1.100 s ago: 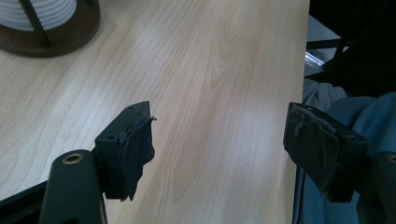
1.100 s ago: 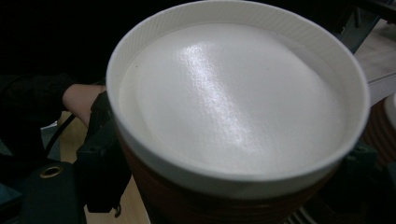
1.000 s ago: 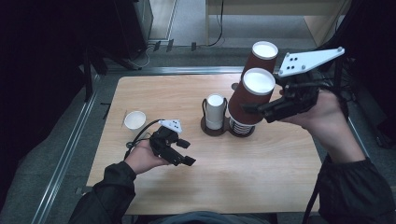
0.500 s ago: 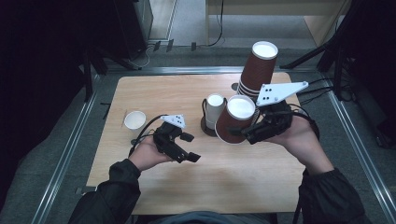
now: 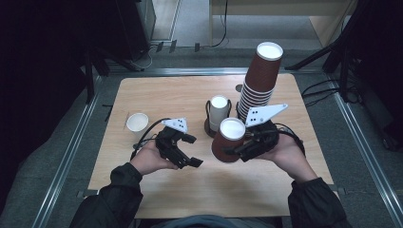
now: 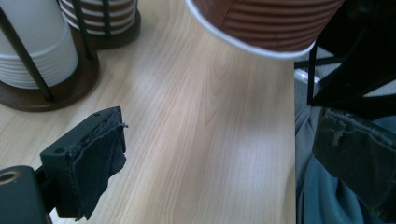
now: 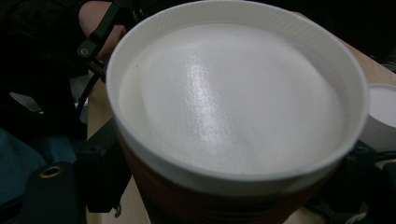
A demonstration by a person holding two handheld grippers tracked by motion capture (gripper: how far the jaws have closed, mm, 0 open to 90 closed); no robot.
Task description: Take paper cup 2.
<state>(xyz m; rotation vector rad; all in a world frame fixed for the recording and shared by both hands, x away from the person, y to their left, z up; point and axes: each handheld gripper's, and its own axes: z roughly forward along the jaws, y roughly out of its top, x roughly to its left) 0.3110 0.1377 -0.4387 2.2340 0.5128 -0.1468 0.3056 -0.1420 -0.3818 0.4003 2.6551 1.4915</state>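
High view: the right gripper (image 5: 236, 151) clamps a brown ribbed paper cup (image 5: 229, 141), held upside down and tilted, its white base facing up, near the middle of the wooden table (image 5: 166, 92). At about eleven o'clock from that cup stands a stack of white cups (image 5: 219, 110) in a dark wire holder (image 5: 209, 124); at one o'clock rises a tall leaning stack of brown cups (image 5: 260, 78), also bottoms up. The left gripper (image 5: 189, 163) sits at nine o'clock from the held cup, well apart from it — its jaws have just been opening and nothing lies between them. A single small white cup (image 5: 137, 123) stands alone at ten o'clock from the left gripper, near the table's left edge.

Left gripper view: the two black padded jaws stand wide (frayed cloth on both pads) with bare wood between them. The brown cup's white rim (image 6: 261, 28) hangs at twelve o'clock, above the table. At ten o'clock are the white cup stack (image 6: 32, 42) in its holder and, behind it, the foot of the brown stack (image 6: 105, 16).

Right gripper view: the held cup's white recessed base (image 7: 229, 93) faces the camera — the jaws press its brown wall from both sides. At three o'clock a white cup (image 7: 383, 112) peeks in.
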